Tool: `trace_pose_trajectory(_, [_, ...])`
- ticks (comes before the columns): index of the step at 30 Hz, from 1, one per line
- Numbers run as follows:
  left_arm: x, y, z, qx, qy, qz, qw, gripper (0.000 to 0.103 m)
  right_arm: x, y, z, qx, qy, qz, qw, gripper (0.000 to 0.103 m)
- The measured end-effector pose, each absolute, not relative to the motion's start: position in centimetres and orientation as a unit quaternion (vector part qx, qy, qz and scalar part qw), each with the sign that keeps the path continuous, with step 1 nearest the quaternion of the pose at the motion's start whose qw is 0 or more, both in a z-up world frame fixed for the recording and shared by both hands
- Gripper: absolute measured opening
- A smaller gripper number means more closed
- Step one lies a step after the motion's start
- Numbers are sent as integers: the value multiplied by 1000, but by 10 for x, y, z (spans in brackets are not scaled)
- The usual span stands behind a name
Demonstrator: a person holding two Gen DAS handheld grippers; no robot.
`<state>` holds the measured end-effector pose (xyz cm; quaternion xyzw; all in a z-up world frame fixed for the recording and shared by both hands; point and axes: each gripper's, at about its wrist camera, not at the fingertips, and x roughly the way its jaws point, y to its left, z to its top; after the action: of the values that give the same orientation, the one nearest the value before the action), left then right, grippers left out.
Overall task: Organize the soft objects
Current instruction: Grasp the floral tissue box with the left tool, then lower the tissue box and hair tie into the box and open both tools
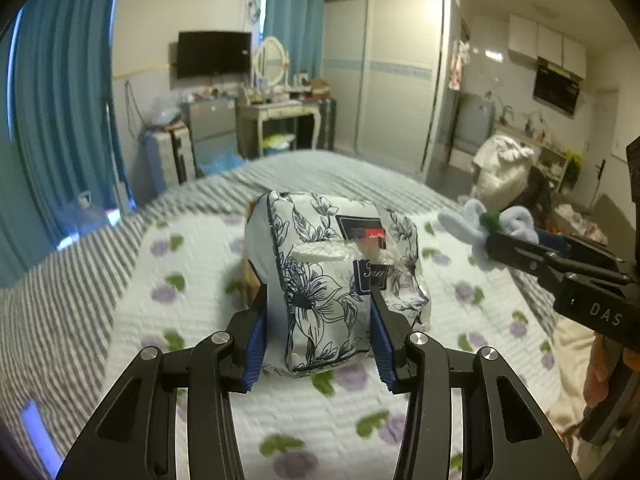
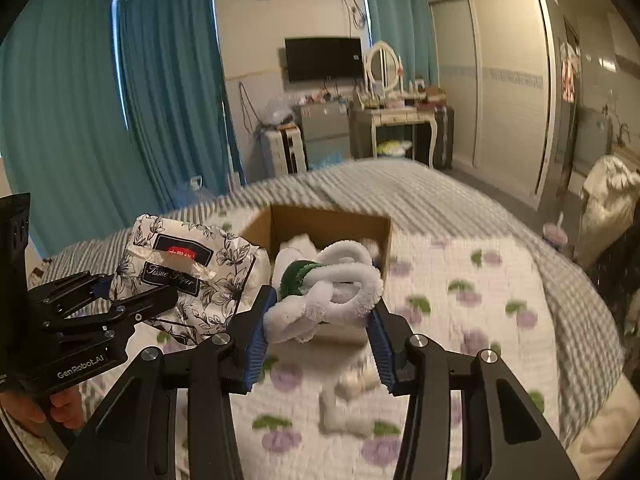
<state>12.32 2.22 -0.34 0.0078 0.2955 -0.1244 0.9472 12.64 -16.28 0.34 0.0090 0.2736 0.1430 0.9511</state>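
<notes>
My left gripper is shut on a floral tissue paper pack and holds it above the bed; the pack also shows in the right wrist view. My right gripper is shut on a white fluffy sock bundle with a green cuff, held just in front of an open cardboard box. The bundle shows in the left wrist view at the right. The box holds white soft items. The left gripper appears at the left of the right wrist view.
A quilt with purple flowers covers the striped bed. Small white soft items lie on the quilt below my right gripper. A dresser, wardrobe and blue curtains stand beyond the bed.
</notes>
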Motion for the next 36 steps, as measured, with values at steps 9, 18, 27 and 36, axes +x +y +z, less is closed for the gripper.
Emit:
trace_pose_trajectory(9, [206,31,4,25,283,-104,953,44,203,-150,24,37,256,162,952,45])
trace_pose_trajectory(18, [284,8,-49,37,319,-109,941,44,303,-149,-31,39,298,156,941,45])
trace_pose_trajectory(27, [301,-10,-86,73,321,-144,933,54,349,-165,-86,56,328,145,932,50])
trace_pose_trajectory(36, [283,4,-50,65,285,-98,951,91,332,-177,-61,68,314,125,939,80])
